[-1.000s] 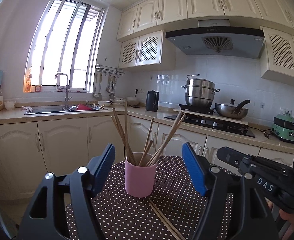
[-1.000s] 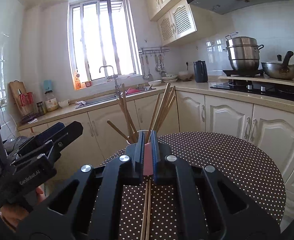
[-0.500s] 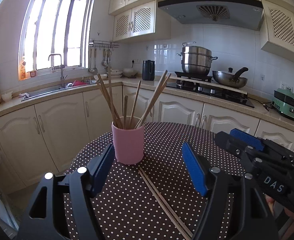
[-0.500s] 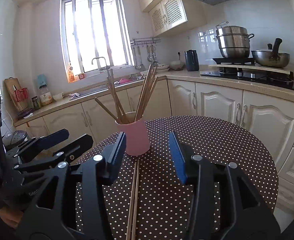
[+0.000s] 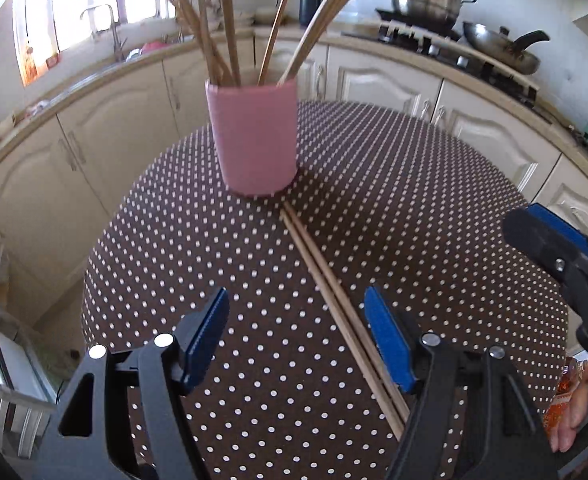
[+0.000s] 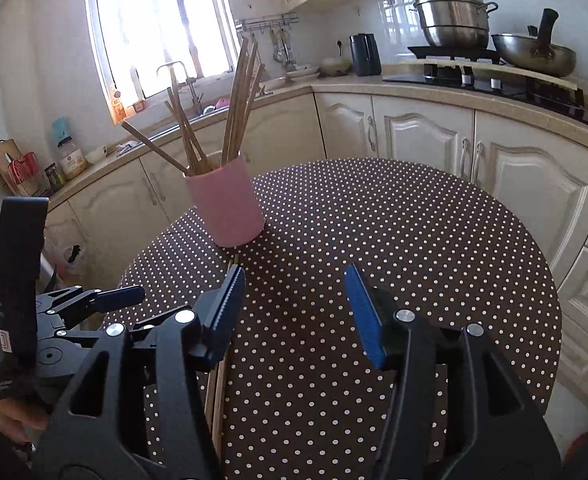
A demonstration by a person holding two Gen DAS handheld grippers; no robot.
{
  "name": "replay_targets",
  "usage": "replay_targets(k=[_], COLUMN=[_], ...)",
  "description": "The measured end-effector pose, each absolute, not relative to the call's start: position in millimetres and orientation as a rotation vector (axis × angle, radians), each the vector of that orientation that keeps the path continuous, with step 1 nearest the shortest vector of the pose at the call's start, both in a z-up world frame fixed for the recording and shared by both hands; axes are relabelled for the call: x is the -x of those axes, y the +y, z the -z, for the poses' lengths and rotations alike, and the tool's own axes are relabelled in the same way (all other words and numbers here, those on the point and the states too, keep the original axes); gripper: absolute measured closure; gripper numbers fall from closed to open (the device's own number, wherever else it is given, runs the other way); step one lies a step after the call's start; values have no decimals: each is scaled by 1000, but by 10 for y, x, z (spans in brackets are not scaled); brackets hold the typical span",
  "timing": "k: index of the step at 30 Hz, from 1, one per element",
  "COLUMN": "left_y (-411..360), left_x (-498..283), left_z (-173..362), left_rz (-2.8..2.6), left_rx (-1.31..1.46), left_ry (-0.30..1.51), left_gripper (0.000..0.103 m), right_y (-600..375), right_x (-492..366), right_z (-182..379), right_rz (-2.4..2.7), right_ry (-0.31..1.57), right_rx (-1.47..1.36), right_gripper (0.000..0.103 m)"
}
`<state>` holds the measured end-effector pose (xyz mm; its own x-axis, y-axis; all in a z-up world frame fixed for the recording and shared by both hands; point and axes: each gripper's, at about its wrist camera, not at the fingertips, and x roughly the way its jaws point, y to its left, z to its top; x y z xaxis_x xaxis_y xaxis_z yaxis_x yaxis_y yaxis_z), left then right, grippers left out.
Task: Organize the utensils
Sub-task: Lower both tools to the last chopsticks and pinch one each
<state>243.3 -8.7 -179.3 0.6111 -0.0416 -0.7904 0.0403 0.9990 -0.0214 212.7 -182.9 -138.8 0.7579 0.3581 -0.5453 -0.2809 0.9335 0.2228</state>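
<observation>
A pink cup [image 5: 256, 138] holding several wooden chopsticks [image 5: 222, 20] stands upright on a round table with a brown polka-dot cloth [image 5: 414, 208]. It also shows in the right wrist view [image 6: 230, 206]. A pair of chopsticks [image 5: 330, 292] lies on the cloth in front of the cup, running under my left gripper's right finger. My left gripper [image 5: 296, 328] is open and empty above the cloth. My right gripper [image 6: 294, 304] is open and empty, with the lying pair [image 6: 216, 392] below its left finger.
Cream kitchen cabinets [image 6: 422, 140] and a counter curve behind the table. A stove with a steel pot [image 6: 452, 16] and a wok [image 6: 534, 52] is at the right, a sink with tap [image 6: 174, 70] under the window. The right gripper [image 5: 566, 256] shows at the left view's right edge.
The right gripper has opened from shut. Both grippers have tilted down toward the table and come nearer; the cup and the lying chopsticks look larger in the frames.
</observation>
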Motion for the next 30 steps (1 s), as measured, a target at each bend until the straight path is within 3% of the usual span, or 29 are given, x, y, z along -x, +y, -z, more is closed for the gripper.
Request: replay_targets(k=[9,30], left_y=[-45,-215], left_x=[-2645,-2807], left_z=[2116,2098], left_rz=[-3,-11], left_rx=[22,-73], left_ry=[1076,1118], left_gripper=[34,34], right_y=[-1832,-1872], right_x=[-2212,-2315], right_z=[1552,1561], right_rz=[-365,-374], right_ry=[700,735], right_rx=[-132,-134], right_gripper=[49,46])
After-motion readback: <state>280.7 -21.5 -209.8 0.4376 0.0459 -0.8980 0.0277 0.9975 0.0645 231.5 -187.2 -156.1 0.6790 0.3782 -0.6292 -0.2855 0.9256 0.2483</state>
